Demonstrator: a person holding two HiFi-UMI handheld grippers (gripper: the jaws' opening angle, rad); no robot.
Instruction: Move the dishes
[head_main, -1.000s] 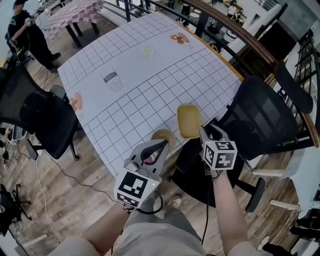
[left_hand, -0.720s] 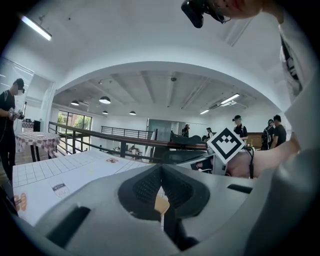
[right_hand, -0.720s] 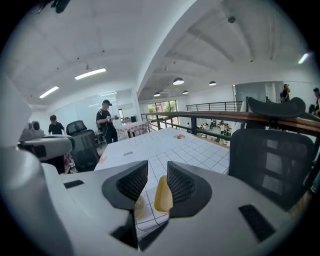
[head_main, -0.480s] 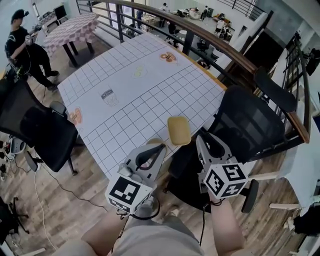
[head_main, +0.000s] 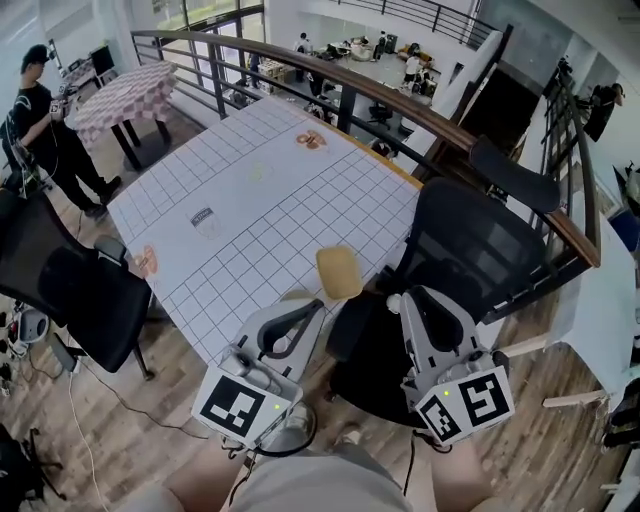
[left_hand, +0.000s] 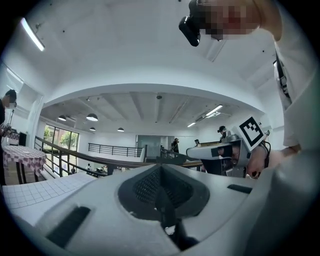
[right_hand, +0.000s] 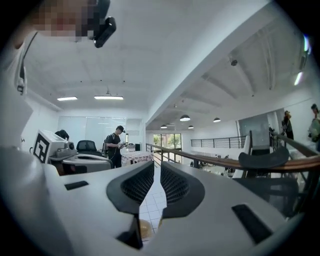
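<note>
We judge the yellow rectangular plate (head_main: 338, 272), lying at the desk's (head_main: 250, 190) near edge, to be stiff, light and slick, so we would pinch its near rim. The left gripper (head_main: 312, 308) is clenched on nothing. The right gripper (head_main: 420, 300), its jaws just closing, shows only a slit and holds nothing.

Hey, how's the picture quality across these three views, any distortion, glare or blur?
Head view: strong fisheye, the railing bows into an arc; light even, detail sharp. Left gripper view: round black vignette, ceiling lamps glow without flare. Right gripper view: same vignette, far windows washed out pale.
</note>
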